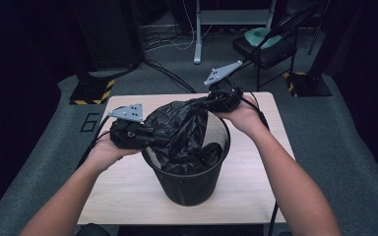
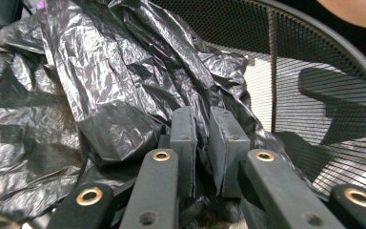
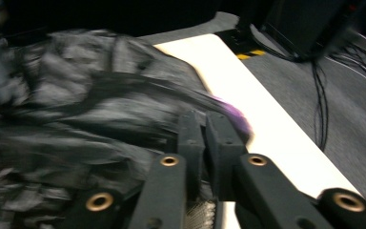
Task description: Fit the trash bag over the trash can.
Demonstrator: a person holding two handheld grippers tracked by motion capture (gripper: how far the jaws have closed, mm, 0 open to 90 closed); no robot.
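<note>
A black mesh bin [image 1: 189, 172] stands near the middle of the pale wooden worktop [image 1: 123, 187], and a black plastic bag [image 1: 184, 132] hangs partly inside it, its upper part pulled up and stretched across the rim between the two claws. The left claw [image 1: 150, 135] sits at the bin's left rim; in the left gripper view its jaws stand nearly together, with a fold of the bag [image 2: 124, 81] pinched between them and the mesh wall [image 2: 314, 86] just to the right. The right claw [image 1: 216, 102] is at the far rim, raised a little above it; in the right gripper view, which is blurred, its jaws are pressed close on the bag's edge [image 3: 100, 109], with the worktop [image 3: 267, 119] running alongside.
</note>
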